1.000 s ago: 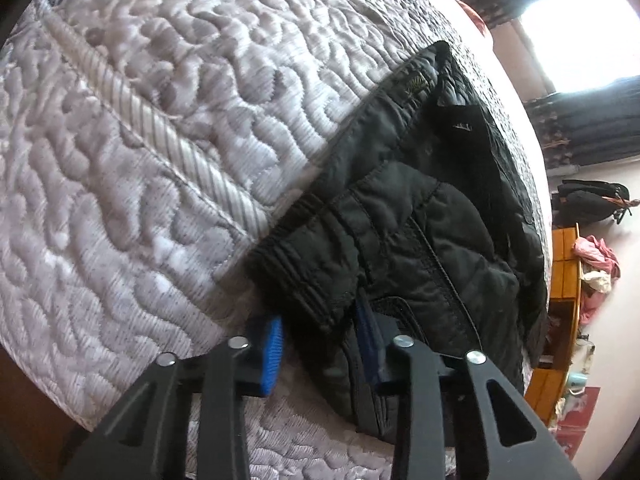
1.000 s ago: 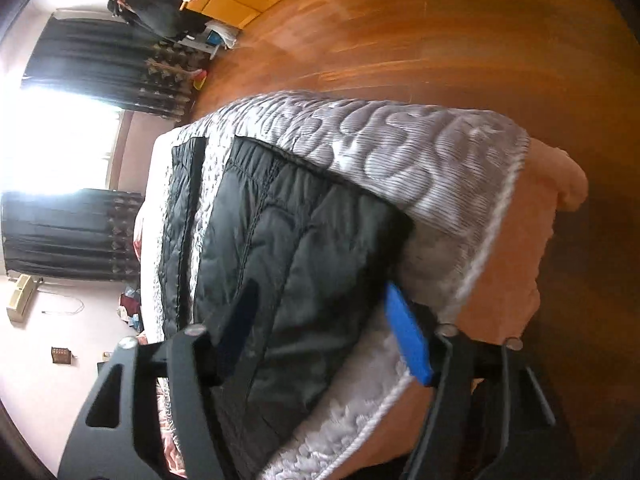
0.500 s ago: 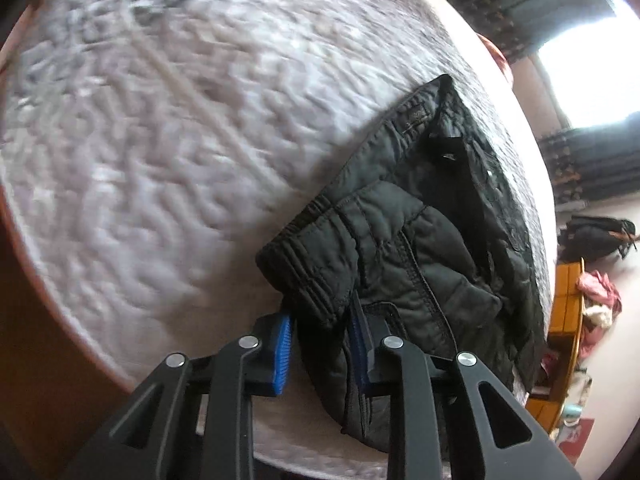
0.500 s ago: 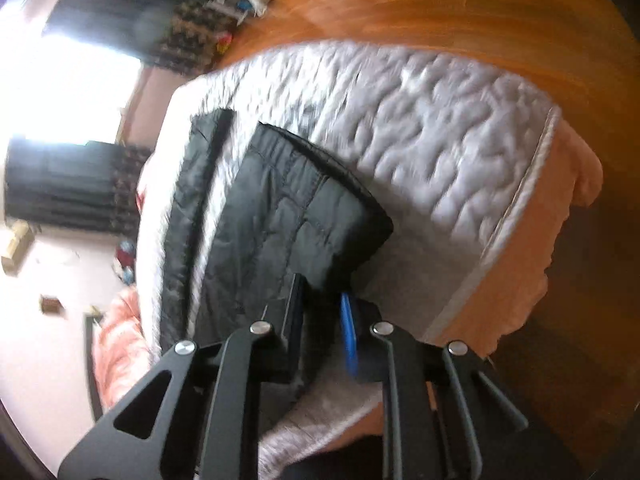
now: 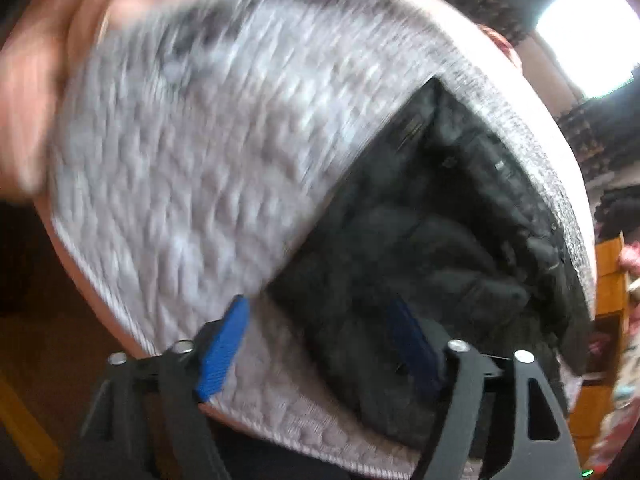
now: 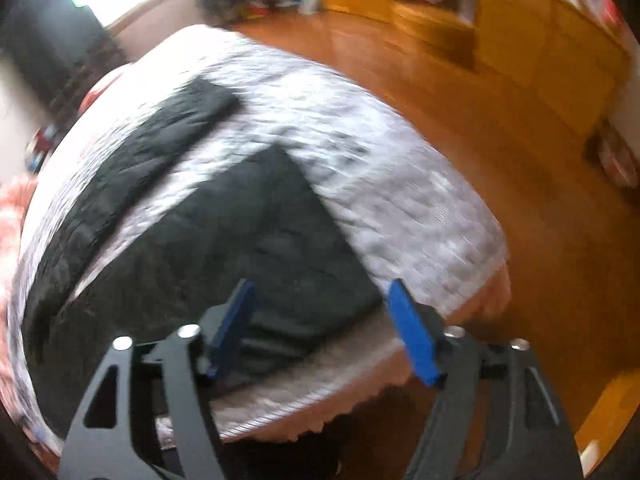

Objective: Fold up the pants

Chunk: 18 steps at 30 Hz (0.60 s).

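Home bedroom; bed [image 6: 420, 216] with grey quilted cover and pink sheet [image 6: 492, 300] showing at its edge; polished wood floor [image 6: 500, 128] around it; yellow-orange wooden cabinets [image 6: 532, 36] along the far wall, with what looks like clothing or clutter on top, too blurred to tell; bright window [image 5: 592, 40] flanked by dark curtains [image 6: 36, 36]; small items on the floor near the curtains, blurred; lived-in domestic room, not a lab or shop
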Motion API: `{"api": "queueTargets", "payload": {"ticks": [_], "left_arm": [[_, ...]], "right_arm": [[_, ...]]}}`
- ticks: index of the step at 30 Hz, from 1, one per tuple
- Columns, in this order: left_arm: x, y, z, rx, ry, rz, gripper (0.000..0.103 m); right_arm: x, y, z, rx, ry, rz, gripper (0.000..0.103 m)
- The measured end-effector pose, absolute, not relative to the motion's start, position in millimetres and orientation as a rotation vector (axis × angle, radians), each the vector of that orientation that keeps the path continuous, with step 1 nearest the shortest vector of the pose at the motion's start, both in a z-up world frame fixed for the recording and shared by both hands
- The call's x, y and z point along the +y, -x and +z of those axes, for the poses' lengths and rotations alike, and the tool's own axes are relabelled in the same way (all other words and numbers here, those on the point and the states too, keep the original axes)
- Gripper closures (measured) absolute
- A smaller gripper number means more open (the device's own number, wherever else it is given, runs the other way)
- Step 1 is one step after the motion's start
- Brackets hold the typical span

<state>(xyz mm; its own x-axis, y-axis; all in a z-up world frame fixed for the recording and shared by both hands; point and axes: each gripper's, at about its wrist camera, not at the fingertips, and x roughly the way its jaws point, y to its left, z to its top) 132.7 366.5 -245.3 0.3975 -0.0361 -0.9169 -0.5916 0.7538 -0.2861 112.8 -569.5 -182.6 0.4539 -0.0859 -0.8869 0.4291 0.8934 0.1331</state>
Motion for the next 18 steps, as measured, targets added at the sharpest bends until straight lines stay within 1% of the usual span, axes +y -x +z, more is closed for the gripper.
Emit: {"api": "queueTargets", "payload": {"ticks": [2, 3, 5, 8, 10, 12, 15, 18], "left_arm": [[360, -157, -229, 1.096, 0.597, 0.355, 0.005], [355, -177, -218, 1.072, 0.560, 0.326, 0.004], [349, -212, -207, 1.050, 0.511, 0.259, 0.004], [355, -266, -207, 1.068, 0.466, 0.218, 0.004], [367, -299, -212, 1.102, 0.476, 0.180, 0.004], [381, -336, -222, 1.128, 0.462, 0.152, 0.004], [394, -374, -238, 1.156, 0.449, 0.132, 0.004], [402, -403, -263, 1.190, 0.479, 0.088, 0.004]], "right_arm": [[-549, -138, -199, 1.114, -0.318, -0.232, 0.023], [-544, -146, -208, 1.143, -0.307, -0.199, 0.023], [-540, -167, -238, 1.221, -0.279, -0.169, 0.024], [-544, -186, -265, 1.315, -0.270, -0.176, 0.025], [-549, -194, -261, 1.337, -0.267, -0.167, 0.025], [-556, -203, -242, 1.304, -0.308, -0.123, 0.026], [-573, -232, -209, 1.234, -0.396, -0.060, 0.022], [-580, -270, -200, 1.226, -0.464, -0.007, 0.021]]}}
